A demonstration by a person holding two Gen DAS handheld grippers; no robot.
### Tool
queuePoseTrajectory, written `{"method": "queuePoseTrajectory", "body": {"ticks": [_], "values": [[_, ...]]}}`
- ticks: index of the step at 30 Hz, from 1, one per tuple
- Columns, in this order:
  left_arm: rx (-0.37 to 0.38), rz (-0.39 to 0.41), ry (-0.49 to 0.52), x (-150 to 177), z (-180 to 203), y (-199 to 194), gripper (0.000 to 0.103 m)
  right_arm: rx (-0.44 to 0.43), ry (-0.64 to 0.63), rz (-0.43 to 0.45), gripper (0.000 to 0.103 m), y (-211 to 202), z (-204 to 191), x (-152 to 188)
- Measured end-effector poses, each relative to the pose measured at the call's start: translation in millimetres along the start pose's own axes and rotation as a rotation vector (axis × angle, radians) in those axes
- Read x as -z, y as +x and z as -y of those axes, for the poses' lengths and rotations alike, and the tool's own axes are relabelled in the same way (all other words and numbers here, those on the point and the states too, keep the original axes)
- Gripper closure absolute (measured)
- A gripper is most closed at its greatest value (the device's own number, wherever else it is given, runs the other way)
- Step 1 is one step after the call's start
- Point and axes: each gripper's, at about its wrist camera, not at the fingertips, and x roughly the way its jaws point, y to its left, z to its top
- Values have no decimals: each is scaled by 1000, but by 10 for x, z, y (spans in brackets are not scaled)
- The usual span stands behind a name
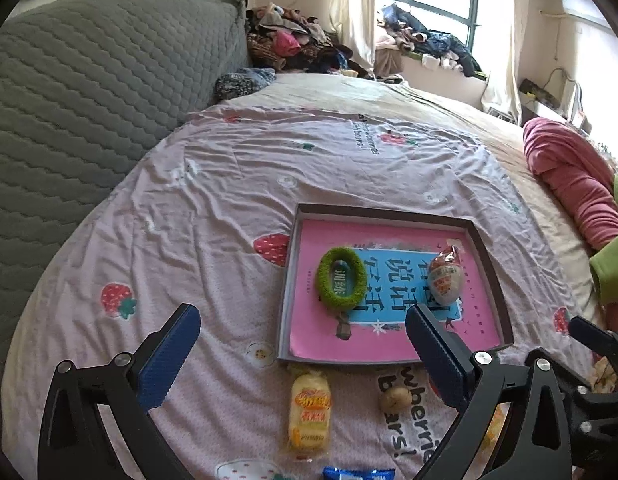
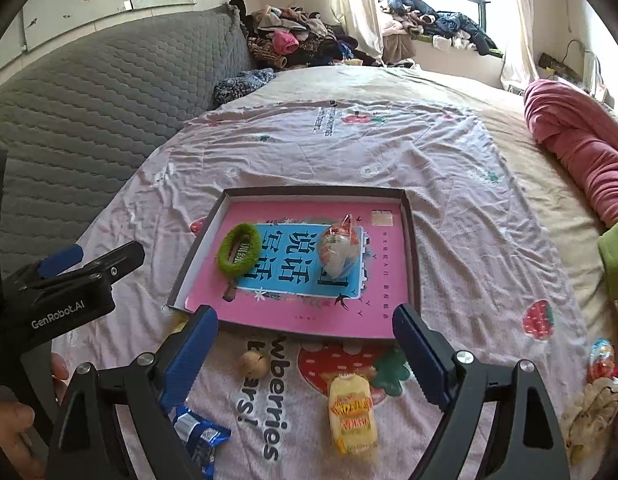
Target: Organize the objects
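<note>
Two things are in the box (image 2: pixel 412 248) already, and we count at least five more waiting on the bed (image 1: pixel 237 184). Both our tools are empty. The left tool (image 1: pixel 303 356) has its fingers wide apart, with nothing between them. The right tool (image 2: pixel 305 354) is apart too, and holds nothing.

Nearest to us lies a blue snack bag (image 2: pixel 199 434), on the left. Just past it is the yellow snack pack (image 2: pixel 352 416). Its long side runs from near to far, so one short end points at the box. A small round nut (image 2: pixel 254 363) sits to its left, a bit closer to the box. Over on the right we see a shiny little wrapper (image 2: pixel 601 358) and a pale scrunchie (image 2: pixel 589 408). All of these need to go in, we think.

Farther on is the box itself, flat on the bed. Inside, on the left, the green fuzzy ring (image 2: pixel 238 253) lies flat, with its long way slanting from near left to far right. On the right rests the wrapped egg (image 2: pixel 337 250), its twisted top pointing far.
</note>
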Motion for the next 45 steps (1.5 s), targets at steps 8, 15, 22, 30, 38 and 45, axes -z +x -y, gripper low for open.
{"method": "queuePoseTrajectory", "body": {"ticks": [8,15,22,30,38,45], "values": [[-5,37,18,46,-11,-419,1,4,7,34,6,-399,-48,44],[-7,50,30,117,-41,-744,1,1,10,53,5,-708,-104,108],[-11,69,38,212,-47,-1089,1,4,8,82,5,-1044,-143,168],[-21,89,51,302,-13,-1471,1,14,7,99,5,-1352,-142,274],[-20,113,47,429,33,-1781,1,38,-6,111,5,-1650,-124,414],[-13,94,64,639,84,-1897,1,48,-9,95,5,-1769,-102,580]]}}
